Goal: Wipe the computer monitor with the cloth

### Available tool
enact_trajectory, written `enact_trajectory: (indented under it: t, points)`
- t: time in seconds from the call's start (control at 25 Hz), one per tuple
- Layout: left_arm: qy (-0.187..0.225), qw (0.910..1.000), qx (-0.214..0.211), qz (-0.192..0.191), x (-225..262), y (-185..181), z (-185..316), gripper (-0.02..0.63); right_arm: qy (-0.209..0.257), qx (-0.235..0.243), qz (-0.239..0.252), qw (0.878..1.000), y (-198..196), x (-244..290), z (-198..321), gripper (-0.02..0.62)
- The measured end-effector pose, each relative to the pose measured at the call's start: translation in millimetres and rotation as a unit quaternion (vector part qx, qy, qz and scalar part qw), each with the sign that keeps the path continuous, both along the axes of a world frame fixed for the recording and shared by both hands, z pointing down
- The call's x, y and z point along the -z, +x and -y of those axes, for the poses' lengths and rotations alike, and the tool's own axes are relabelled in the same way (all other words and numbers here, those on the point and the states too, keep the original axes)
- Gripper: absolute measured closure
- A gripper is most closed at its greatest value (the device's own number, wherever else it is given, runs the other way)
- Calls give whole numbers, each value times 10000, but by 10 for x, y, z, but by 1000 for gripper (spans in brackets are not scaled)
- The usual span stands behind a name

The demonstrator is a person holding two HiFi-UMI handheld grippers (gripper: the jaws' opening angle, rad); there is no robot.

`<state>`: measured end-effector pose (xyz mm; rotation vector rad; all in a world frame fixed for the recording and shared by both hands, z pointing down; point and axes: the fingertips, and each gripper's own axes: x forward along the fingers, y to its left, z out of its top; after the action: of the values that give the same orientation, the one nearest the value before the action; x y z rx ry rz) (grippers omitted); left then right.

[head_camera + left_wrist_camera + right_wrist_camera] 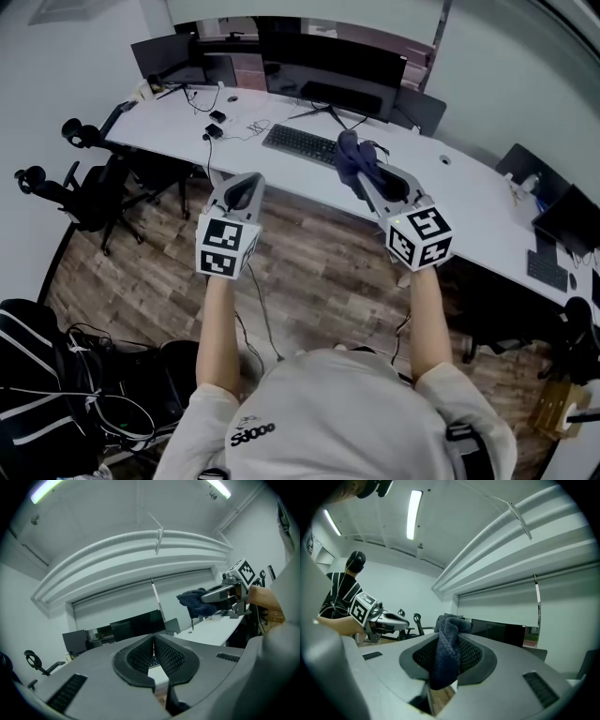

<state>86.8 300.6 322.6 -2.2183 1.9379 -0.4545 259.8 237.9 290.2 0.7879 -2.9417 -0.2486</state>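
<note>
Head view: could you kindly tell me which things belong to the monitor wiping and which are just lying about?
For the job: cloth, right gripper shut on it, large monitor.
Lying about: keyboard, cables, office chair; left gripper shut, empty.

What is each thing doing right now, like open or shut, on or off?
Left tool, shut, holding nothing.
Right tool, shut on the cloth.
Cloth, bunched, pinched in the right tool.
Computer monitor, screen dark, not touched yet.
</note>
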Motion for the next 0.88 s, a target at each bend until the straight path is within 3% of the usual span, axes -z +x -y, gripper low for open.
enact_trajectory:
  t: [0.48, 0.88]
  points:
    - [-41, 10000, -18, -61, -111, -326, -92, 588, -56, -161, -51, 9998, -169, -62, -149, 509]
    - [-150, 9998, 72, -102, -274, -531, 427, 588, -128, -132, -24, 9998, -368, -177, 437, 509]
